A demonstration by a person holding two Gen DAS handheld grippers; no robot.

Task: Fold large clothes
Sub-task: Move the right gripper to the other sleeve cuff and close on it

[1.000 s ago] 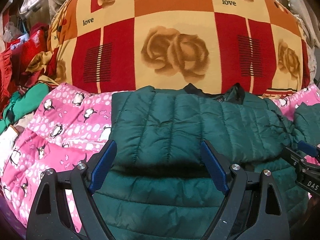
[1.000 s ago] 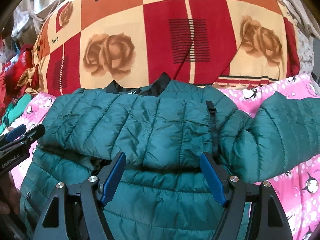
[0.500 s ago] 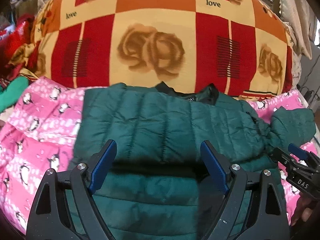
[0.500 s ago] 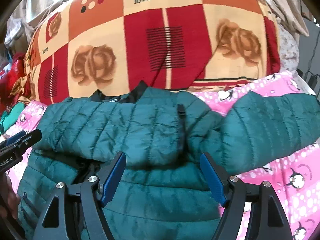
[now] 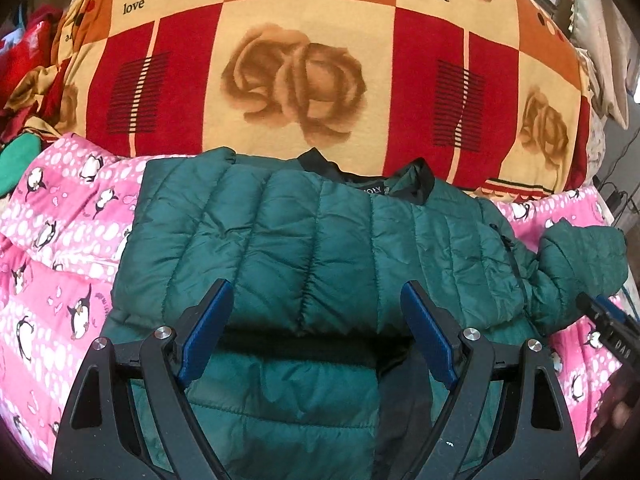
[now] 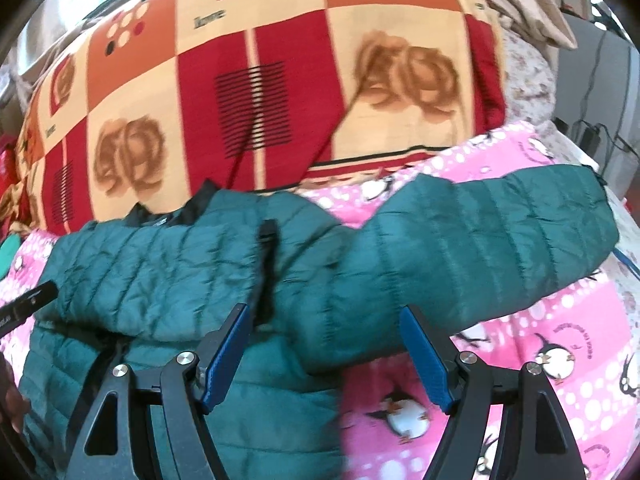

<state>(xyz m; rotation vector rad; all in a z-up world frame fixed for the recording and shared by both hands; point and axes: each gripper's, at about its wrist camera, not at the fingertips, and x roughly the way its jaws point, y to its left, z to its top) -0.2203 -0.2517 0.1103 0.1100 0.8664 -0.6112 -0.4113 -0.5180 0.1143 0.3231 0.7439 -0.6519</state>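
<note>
I hold the left claw (image 5: 316,332) spread wide above the green puffer jacket (image 5: 304,240), and its blue pads (image 5: 206,332) grip nothing. The right claw (image 6: 326,354) is also spread wide and empty, over the place where the sleeve (image 6: 480,240) joins the body. The jacket lies on the pink penguin blanket (image 5: 52,264), with its black collar (image 5: 416,178) toward the large rose-pattern cushion (image 5: 296,76). One side is folded over the body, and the sleeve stretches out to the right on the blanket. The right wrist view is a little blurred.
</note>
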